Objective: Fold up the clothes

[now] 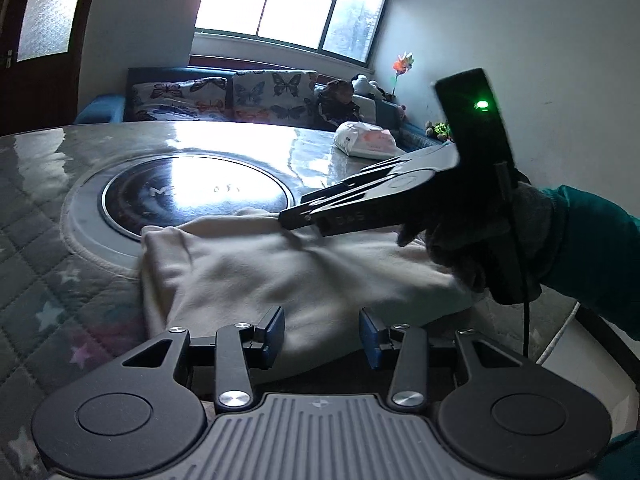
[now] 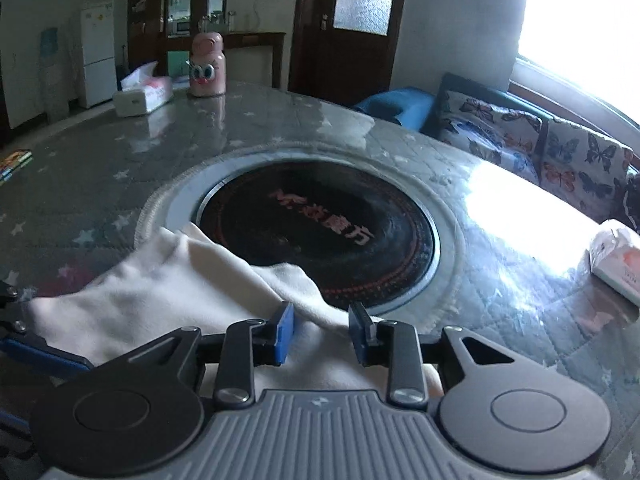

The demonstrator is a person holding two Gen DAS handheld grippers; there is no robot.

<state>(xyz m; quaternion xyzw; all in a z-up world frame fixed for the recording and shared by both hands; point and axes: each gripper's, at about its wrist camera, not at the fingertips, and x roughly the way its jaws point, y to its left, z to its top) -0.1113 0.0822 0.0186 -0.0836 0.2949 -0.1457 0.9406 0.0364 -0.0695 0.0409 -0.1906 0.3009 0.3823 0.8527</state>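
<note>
Left hand-held gripper [image 1: 322, 336]: jaws partly apart, nothing pinched; the cream garment [image 1: 256, 264] lies just ahead of and under the blue pads [image 1: 368, 338], with no press visible.
Right hand-held gripper [image 2: 320, 330]: jaws a little apart, no cloth clamped; its tip hovers over the garment's far edge. In the left wrist view it comes in from the right, held by a gloved hand [image 1: 476, 240] in a teal sleeve.
Garment: a rumpled, partly folded heap on the tabletop [image 2: 120, 168], directly below both grippers, its far edge lapping onto the round black hob [image 2: 320, 232] just beyond.
Handling: looks soft, light and limp; it should drape and wrinkle rather than hold shape, and may slide on the glossy cover.
Where to grip: probably a doubled edge or corner, pinching all layers together.
Farther out: tissue box [image 2: 142, 94], pink bottle [image 2: 207, 65].
</note>
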